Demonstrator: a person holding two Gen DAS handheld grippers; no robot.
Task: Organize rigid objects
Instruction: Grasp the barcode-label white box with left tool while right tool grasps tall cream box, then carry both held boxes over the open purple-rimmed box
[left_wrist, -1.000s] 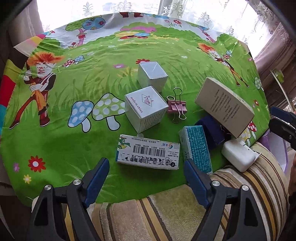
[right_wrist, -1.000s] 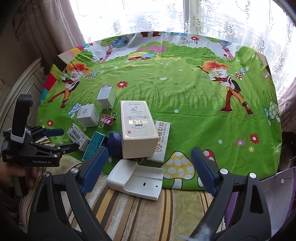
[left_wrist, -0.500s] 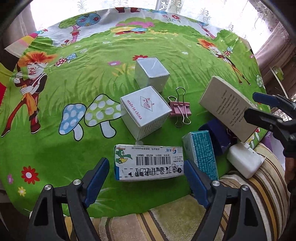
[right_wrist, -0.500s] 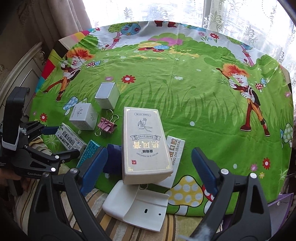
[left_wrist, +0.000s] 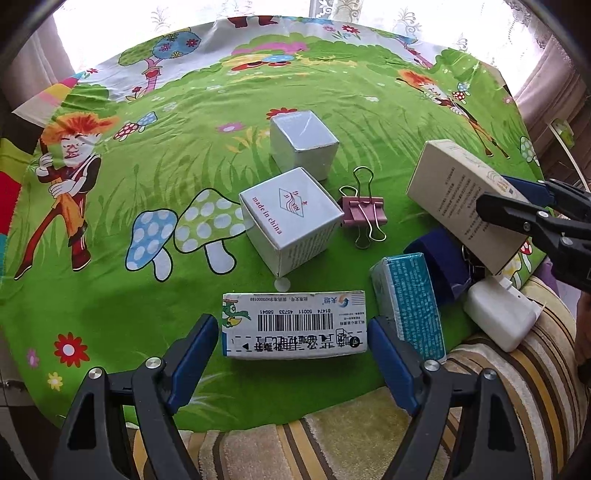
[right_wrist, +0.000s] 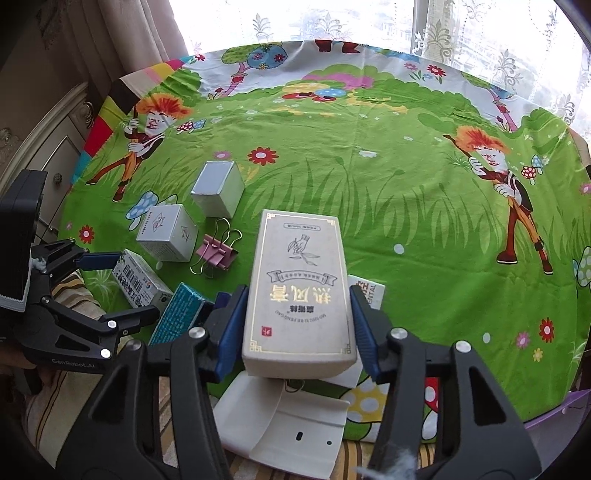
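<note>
My left gripper (left_wrist: 293, 345) is open, its blue pads on either side of a flat white barcode box (left_wrist: 293, 325) without visible contact. My right gripper (right_wrist: 297, 325) has its pads against both long sides of a tall beige box with gold print (right_wrist: 301, 291), which also shows in the left wrist view (left_wrist: 465, 199). A white "made in china" cube (left_wrist: 291, 216), a silver cube (left_wrist: 303, 142), a pink binder clip (left_wrist: 364, 216) and a teal box (left_wrist: 410, 295) lie close by.
A white plastic piece (right_wrist: 288, 421) and a dark blue item (left_wrist: 439, 258) lie at the cloth's near edge. A striped rug (left_wrist: 332, 446) lies below. Another white box (right_wrist: 367, 290) sits right of the beige box. The far cloth (right_wrist: 369, 155) is bare.
My left gripper moved forward until its pads straddle the barcode box. My right gripper moved forward and closed around the beige box.
</note>
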